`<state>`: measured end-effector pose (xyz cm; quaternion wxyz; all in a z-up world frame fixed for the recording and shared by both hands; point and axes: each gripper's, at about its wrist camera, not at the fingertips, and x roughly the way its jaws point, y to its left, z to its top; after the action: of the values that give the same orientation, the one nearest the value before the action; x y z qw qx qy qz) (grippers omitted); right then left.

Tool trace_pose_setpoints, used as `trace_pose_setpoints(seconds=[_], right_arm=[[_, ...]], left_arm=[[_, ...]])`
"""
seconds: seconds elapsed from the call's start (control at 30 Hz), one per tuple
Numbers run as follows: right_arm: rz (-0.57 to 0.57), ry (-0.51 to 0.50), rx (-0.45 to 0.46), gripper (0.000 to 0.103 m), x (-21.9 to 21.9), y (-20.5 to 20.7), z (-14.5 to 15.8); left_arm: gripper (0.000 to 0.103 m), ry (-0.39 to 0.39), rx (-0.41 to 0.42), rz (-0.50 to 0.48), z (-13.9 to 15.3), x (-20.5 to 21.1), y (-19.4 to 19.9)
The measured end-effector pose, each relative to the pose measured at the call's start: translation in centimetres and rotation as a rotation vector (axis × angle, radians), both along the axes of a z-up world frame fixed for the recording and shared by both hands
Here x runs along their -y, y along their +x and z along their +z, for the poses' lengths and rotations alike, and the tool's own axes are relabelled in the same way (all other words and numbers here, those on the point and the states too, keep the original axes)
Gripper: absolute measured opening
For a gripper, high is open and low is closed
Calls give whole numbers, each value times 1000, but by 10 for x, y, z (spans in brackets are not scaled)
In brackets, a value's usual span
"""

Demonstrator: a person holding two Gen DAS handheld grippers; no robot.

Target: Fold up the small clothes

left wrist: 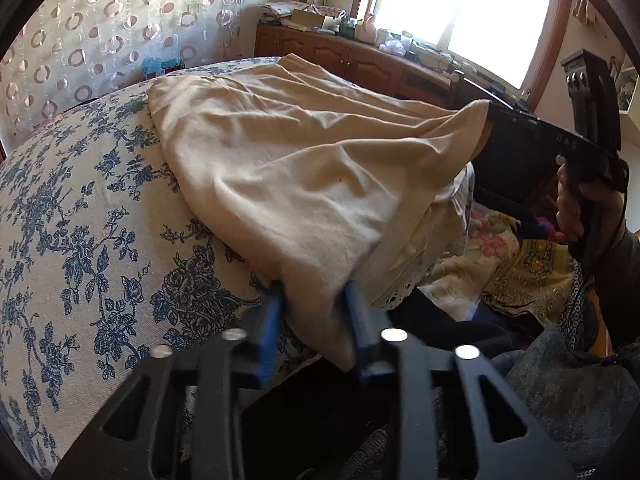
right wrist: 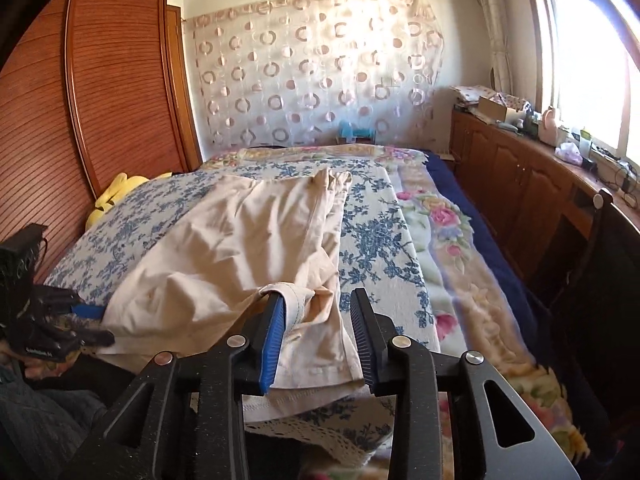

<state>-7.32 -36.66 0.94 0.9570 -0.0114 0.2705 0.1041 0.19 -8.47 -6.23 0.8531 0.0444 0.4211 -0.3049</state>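
A cream garment (left wrist: 280, 152) lies spread and creased across the bed, reaching the near edge. In the left wrist view my left gripper (left wrist: 314, 292) has its blue pads closed on a bunched near corner of it. In the right wrist view the same gripper (right wrist: 86, 312) shows at the garment's left edge. My right gripper (right wrist: 318, 296) stands open over the garment's (right wrist: 240, 240) near right corner. The cloth lies loose between its jaws, with a hem strip hooked over the left fingertip (right wrist: 276, 304). In the left wrist view the right gripper's (left wrist: 490, 120) tip is tucked under the cloth's edge, held by a hand (left wrist: 576, 208).
The bed has a blue-floral cover (right wrist: 372, 232) over a flowered blanket (right wrist: 460, 260). A wooden cabinet (right wrist: 520, 168) with clutter on top runs under the window on the right. A wardrobe (right wrist: 100, 80) and a yellow soft toy (right wrist: 116, 192) are on the left.
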Motion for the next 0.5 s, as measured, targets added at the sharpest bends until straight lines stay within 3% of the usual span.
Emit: trace_pose_setpoints(seconds=[0.03,0.07,0.2,0.5], right_arm=[[0,-1,3,35,0,-1,-1],[-1,2,9,35,0,-1,-1],[-28,10,53,35,5,-6,4],[-44,35,106,41,-1,-11,6]], left_arm=[[9,2,4,-1,1,-1,-1],[5,-12,9,-4,4,-3,-2],[5,-79,35,-4,23,-15,-7],[5,-65,19,2,19,-16,-4]])
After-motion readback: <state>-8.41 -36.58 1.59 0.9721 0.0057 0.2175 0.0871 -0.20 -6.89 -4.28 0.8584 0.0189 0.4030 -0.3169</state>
